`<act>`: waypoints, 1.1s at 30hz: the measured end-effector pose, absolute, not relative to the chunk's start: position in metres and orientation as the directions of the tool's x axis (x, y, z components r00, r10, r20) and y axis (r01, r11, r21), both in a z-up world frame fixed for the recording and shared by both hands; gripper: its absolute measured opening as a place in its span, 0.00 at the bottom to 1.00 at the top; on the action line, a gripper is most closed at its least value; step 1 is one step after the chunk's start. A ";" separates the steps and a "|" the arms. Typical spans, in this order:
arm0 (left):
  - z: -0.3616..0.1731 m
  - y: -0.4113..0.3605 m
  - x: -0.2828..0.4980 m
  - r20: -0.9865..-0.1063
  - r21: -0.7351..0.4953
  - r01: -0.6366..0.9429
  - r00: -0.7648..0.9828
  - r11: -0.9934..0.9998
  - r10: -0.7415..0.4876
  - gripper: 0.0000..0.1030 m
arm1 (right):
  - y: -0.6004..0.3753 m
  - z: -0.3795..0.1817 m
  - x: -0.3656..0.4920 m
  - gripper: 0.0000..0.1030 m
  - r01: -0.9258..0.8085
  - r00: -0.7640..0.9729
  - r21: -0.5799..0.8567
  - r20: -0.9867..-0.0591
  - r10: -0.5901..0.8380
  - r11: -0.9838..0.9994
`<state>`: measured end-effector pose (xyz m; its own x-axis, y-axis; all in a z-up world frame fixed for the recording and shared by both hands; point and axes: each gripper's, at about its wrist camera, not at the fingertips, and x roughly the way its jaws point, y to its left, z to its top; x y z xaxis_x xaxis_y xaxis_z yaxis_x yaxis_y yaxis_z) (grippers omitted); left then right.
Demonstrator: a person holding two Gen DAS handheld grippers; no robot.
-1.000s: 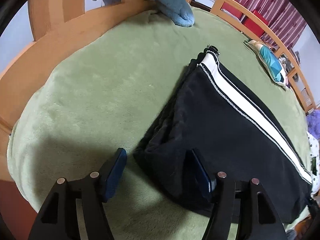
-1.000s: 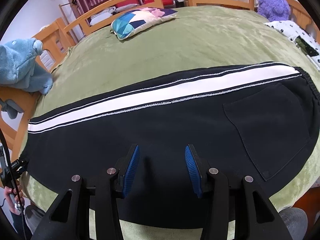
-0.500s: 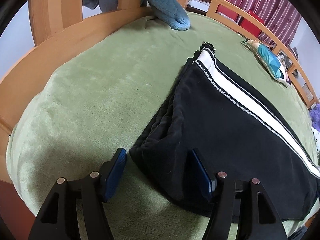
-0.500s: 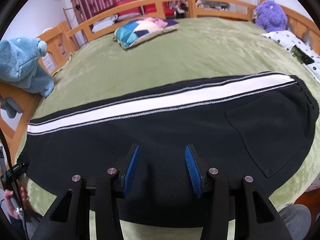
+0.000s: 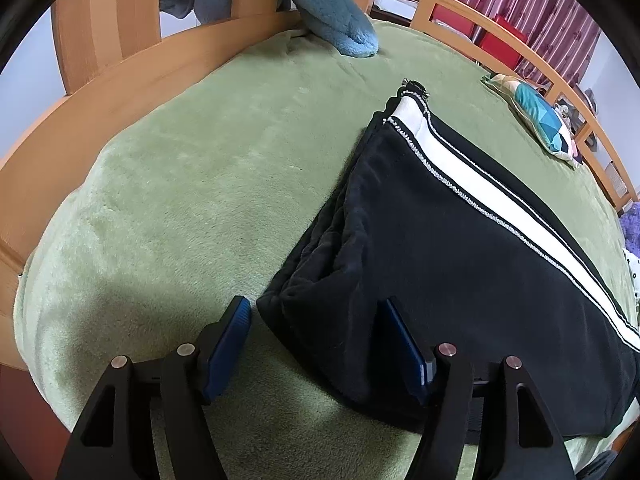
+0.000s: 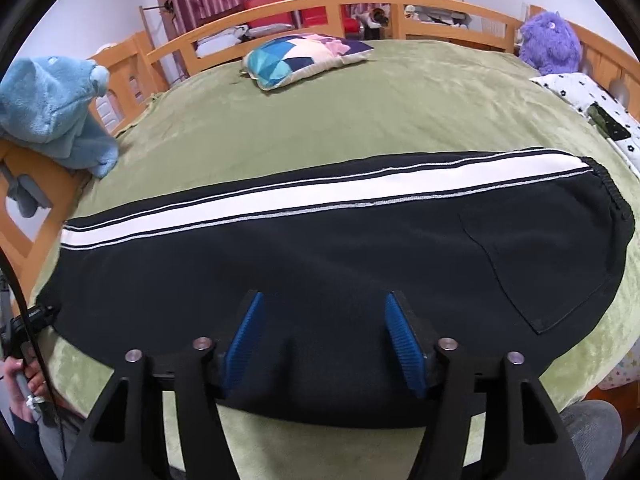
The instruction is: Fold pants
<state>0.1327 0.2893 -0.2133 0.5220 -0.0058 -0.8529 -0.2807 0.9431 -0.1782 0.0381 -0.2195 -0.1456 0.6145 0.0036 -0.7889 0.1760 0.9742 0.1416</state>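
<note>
Black pants (image 6: 340,256) with a white side stripe (image 6: 320,196) lie flat on the green bed cover, legs stacked, waistband at the right, cuffs at the left. My left gripper (image 5: 316,336) is open at the near corner of the cuff end (image 5: 320,280), its blue pads on either side of the bunched hem. My right gripper (image 6: 320,340) is open above the middle of the near edge of the pants and holds nothing. A back pocket (image 6: 540,264) shows near the waistband.
A blue plush toy (image 6: 52,112) hangs on the wooden bed rail (image 5: 120,80) at the left. A patterned cushion (image 6: 300,58) lies far across the bed. A purple plush (image 6: 552,42) and a dotted white cloth (image 6: 592,96) sit at the far right.
Both grippers have drawn back and up a little from the pants, so more of the bed shows. The right gripper's jaws have opened wider. The pants have not moved.
</note>
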 end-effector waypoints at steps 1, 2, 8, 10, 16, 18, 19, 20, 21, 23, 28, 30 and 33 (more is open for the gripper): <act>-0.213 0.289 0.133 -0.854 -0.177 -0.280 0.521 0.944 -0.006 0.66 | -0.218 -0.144 0.036 0.69 0.172 0.617 0.142 -0.787 0.006 0.975; -0.213 0.289 0.134 -0.854 -0.176 -0.278 0.520 0.944 -0.007 0.66 | -0.218 -0.143 0.034 0.69 0.174 0.619 0.133 -0.786 -0.003 0.976; -0.210 0.295 0.131 -0.853 -0.210 -0.280 0.520 0.937 -0.036 0.69 | -0.215 -0.133 0.021 0.69 0.180 0.675 0.121 -0.737 -0.033 0.976; -0.207 0.307 0.125 -0.835 -0.272 -0.305 0.546 0.913 -0.066 0.68 | -0.215 -0.130 0.019 0.69 0.176 0.680 0.108 -0.732 -0.042 0.978; -0.210 0.309 0.123 -0.831 -0.288 -0.282 0.548 0.915 -0.093 0.68 | -0.205 -0.119 0.021 0.69 0.127 0.681 0.015 -0.729 -0.076 0.992; -0.210 0.303 0.125 -0.832 -0.274 -0.277 0.548 0.921 -0.083 0.67 | -0.203 -0.117 0.022 0.69 0.115 0.687 0.033 -0.725 -0.055 0.993; -0.210 0.303 0.126 -0.830 -0.276 -0.284 0.552 0.918 -0.079 0.61 | -0.202 -0.118 0.023 0.69 0.107 0.691 0.051 -0.722 -0.037 0.993; -0.210 0.303 0.126 -0.825 -0.280 -0.297 0.561 0.913 -0.070 0.52 | -0.202 -0.119 0.024 0.69 0.100 0.694 0.067 -0.720 -0.021 0.993; -0.210 0.303 0.128 -0.817 -0.294 -0.299 0.572 0.908 -0.076 0.35 | -0.201 -0.121 0.025 0.69 0.092 0.696 0.086 -0.718 -0.002 0.992; -0.206 0.304 0.127 -0.799 -0.315 -0.298 0.596 0.901 -0.082 0.23 | -0.196 -0.125 0.028 0.69 0.067 0.703 0.113 -0.710 0.034 0.991; -0.175 0.278 0.119 -0.751 -0.202 -0.272 0.660 0.941 0.029 0.19 | -0.186 -0.128 0.034 0.65 -0.005 0.724 0.097 -0.686 0.071 0.995; -0.150 0.255 0.115 -0.730 -0.130 -0.272 0.677 0.954 0.093 0.18 | -0.192 -0.122 0.034 0.65 -0.018 0.737 0.094 -0.672 0.077 0.995; -0.106 0.214 0.113 -0.694 -0.044 -0.220 0.708 0.974 0.129 0.18 | -0.212 -0.112 0.033 0.65 -0.025 0.756 0.095 -0.650 0.081 0.995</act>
<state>0.1129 0.2144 -0.1061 0.7081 0.1287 -0.6943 -0.2203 0.9744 -0.0440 0.0328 -0.2119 -0.1125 0.7557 0.0810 -0.6499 -0.0250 0.9952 0.0950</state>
